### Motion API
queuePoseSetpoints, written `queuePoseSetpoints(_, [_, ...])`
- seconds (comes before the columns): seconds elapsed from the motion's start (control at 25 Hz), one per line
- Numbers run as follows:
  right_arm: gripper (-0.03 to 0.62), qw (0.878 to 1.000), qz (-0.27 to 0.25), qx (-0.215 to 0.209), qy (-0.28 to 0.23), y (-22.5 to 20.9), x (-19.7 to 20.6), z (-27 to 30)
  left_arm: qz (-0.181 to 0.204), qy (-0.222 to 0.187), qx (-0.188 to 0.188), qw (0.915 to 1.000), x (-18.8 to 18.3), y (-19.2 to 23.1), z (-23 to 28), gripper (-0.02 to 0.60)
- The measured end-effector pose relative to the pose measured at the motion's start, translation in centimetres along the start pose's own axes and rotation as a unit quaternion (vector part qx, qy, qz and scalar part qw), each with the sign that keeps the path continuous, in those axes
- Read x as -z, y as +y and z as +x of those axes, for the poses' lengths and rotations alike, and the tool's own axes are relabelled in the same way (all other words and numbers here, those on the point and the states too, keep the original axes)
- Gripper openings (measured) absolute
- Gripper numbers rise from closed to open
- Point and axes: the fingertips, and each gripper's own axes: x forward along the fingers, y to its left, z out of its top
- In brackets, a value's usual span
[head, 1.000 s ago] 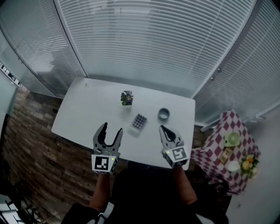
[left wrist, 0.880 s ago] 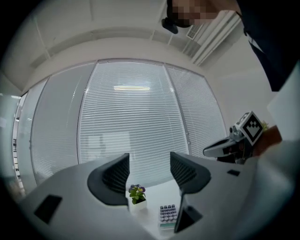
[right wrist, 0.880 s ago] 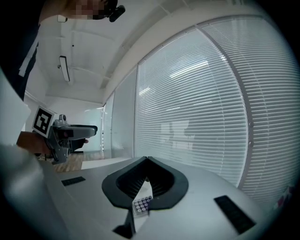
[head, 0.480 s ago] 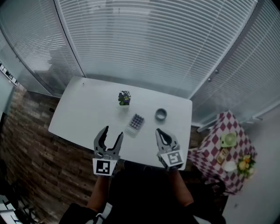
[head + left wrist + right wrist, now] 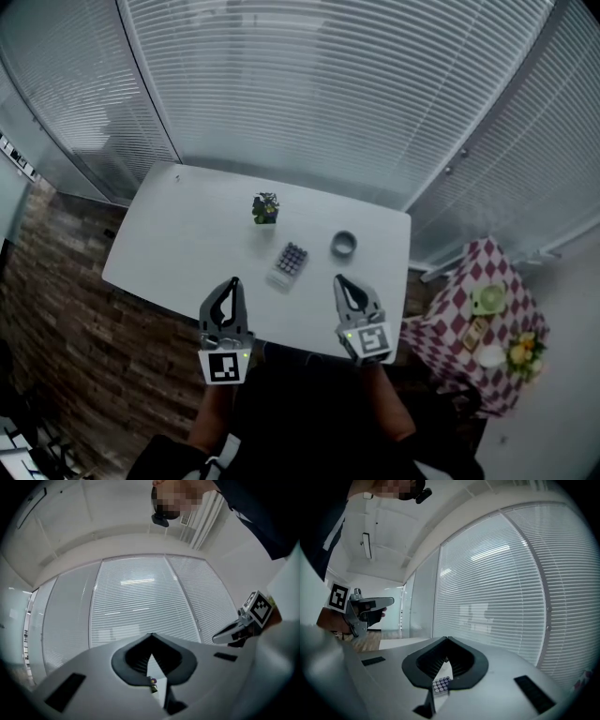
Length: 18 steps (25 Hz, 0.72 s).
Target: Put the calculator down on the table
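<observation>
The calculator (image 5: 290,262), pale with rows of dark keys, lies flat on the white table (image 5: 178,248), and neither gripper touches it. My left gripper (image 5: 232,283) hovers over the table's near edge to the calculator's left. Its jaws are closing and meet at the tips, with nothing between them (image 5: 151,634). My right gripper (image 5: 340,280) is shut and empty, near the front edge to the calculator's right. In the right gripper view, the calculator (image 5: 440,685) shows below the joined jaws (image 5: 446,638).
A small potted plant (image 5: 265,207) stands behind the calculator, and a grey ring-shaped roll (image 5: 344,245) lies to its right. Window blinds wall the far side. A checkered side table (image 5: 487,323) with small items stands at the right, and a brick-patterned floor lies to the left.
The left gripper's jaws, spread wide in both earlier frames, have come together. Both grippers sit slightly lower in the picture than a second ago. The calculator has stayed on the table.
</observation>
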Motion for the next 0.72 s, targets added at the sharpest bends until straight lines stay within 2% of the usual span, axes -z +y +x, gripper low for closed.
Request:
queuePoseSetpoints(0.2, [0.006,1.000,-0.010,0.008,-0.011,-0.1,-0.5,-0.1,-0.006,0.000,0.005,1.0000,0.1,0.3,0.2,0.006])
queuePoseSetpoints(0.4, [0.006,0.999,-0.037,0.015,0.005,-0.7,-0.4,-0.4,-0.012,0.002,0.004,0.9999,0.6,0.2,0.4,0.006])
queuePoseSetpoints(0.52, [0.006,0.998,-0.028,0.044,-0.021,-1.5,-1.7,-0.8,-0.020,-0.003,0.002,0.9998,0.4,-0.1,0.7,0.006])
queuePoseSetpoints(0.72, [0.005,0.998,-0.009,0.049,-0.037,-2.1,-1.9,-0.9,-0.027,0.000,0.016,0.9995,0.8,-0.2,0.9,0.006])
